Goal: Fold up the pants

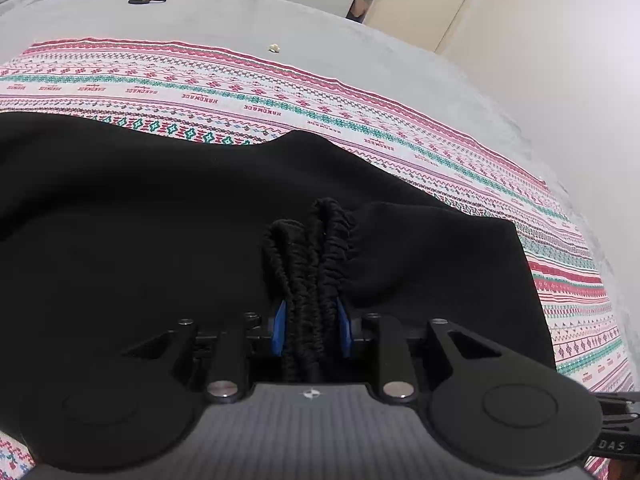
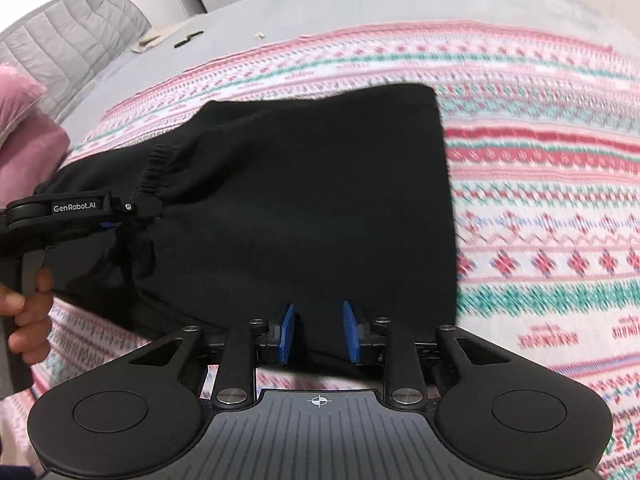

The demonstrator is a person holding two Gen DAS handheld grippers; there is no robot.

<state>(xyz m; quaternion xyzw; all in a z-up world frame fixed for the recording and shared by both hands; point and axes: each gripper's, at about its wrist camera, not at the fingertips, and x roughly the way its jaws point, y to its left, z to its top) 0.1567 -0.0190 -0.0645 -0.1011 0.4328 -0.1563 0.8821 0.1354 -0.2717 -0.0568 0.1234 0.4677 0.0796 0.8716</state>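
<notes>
Pants (image 2: pixel 300 200) lay on a patterned cloth (image 2: pixel 540 220); left gripper (image 1: pixel 310 330) clenched their waistband (image 1: pixel 316 248), right gripper (image 2: pixel 318 332) pinched their edge, pillow (image 2: pixel 64 48) beyond.

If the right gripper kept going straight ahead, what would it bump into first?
Probably the black pants: the right gripper already has their near edge between its blue fingers, and more of the fabric lies straight ahead.

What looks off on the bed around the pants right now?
Nothing damaged. The pants lie on the patterned cloth, their elastic waistband bunched in the left gripper. Strays sit beyond the cloth on the grey sheet: a small dark item and a pale scrap.
</notes>
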